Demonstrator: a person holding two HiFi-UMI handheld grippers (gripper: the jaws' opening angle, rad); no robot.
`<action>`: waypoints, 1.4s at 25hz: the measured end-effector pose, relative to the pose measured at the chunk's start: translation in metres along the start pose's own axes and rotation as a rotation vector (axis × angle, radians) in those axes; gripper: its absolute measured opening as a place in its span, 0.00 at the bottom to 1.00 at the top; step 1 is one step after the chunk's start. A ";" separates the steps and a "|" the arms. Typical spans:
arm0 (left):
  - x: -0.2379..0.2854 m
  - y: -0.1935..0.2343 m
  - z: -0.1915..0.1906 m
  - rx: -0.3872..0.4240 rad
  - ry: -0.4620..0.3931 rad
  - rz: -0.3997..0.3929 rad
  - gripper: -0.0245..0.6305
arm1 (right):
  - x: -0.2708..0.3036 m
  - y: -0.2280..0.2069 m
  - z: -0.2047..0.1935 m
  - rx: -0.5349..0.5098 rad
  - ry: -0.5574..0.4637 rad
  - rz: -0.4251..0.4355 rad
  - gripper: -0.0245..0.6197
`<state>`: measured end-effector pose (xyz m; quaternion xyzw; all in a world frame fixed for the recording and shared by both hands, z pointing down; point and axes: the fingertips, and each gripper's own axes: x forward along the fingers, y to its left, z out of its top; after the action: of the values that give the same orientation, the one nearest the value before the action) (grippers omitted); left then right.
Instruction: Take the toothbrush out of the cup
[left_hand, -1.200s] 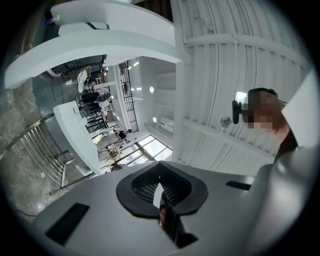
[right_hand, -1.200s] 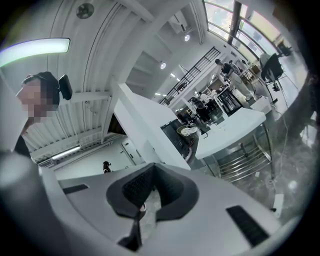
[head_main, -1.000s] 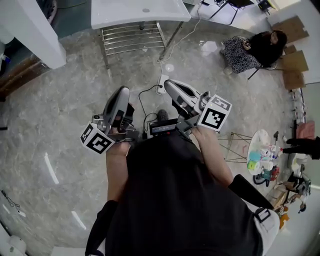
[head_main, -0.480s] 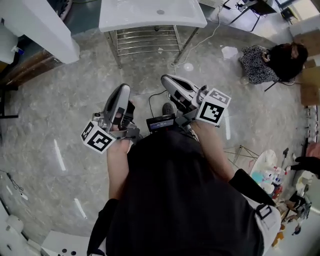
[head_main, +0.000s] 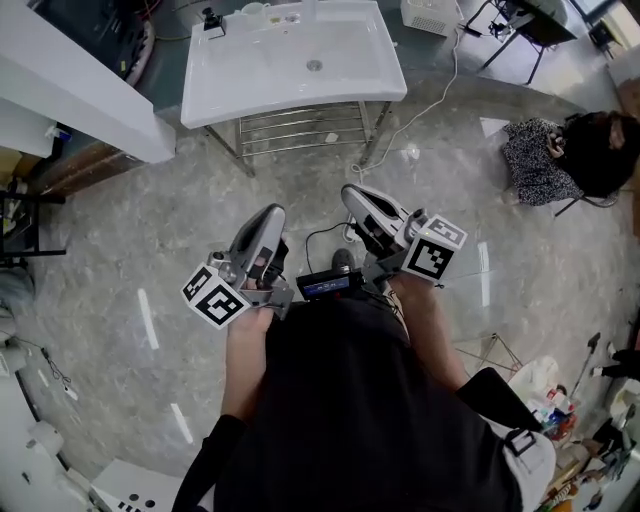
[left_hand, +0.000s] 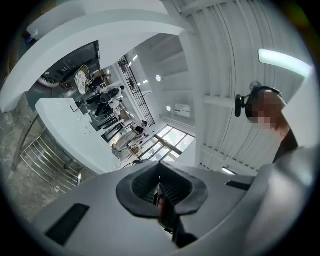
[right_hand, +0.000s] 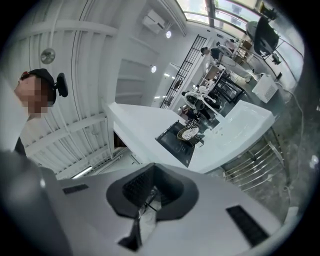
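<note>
Toothbrush is showing nowhere clearly. Both the left gripper and the right gripper are hanging empty, jaws pressed together, pointing toward the sink well ahead, where small items are crowding the back rim. Reaching in without opening is risking toppling the cup.

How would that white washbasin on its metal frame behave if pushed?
Probably heavy and stiff: the washbasin looks like a thick, solid slab. Its metal frame has thin legs, so it may wobble or be top-heavy. On the glossy stone floor the legs might slide.
</note>
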<state>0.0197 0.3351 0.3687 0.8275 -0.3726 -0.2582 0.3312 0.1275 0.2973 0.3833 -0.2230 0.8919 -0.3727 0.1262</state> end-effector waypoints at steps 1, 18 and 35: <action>0.012 0.000 -0.004 0.001 0.009 0.007 0.05 | -0.005 -0.009 0.009 0.007 -0.007 0.001 0.05; 0.104 0.035 0.000 0.001 0.085 -0.022 0.05 | 0.007 -0.078 0.070 0.018 -0.061 -0.028 0.05; 0.121 0.184 0.183 -0.077 -0.014 -0.106 0.05 | 0.249 -0.088 0.087 -0.075 0.054 -0.045 0.05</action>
<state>-0.1142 0.0823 0.3644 0.8310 -0.3204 -0.2953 0.3458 -0.0283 0.0673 0.3721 -0.2376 0.9029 -0.3478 0.0852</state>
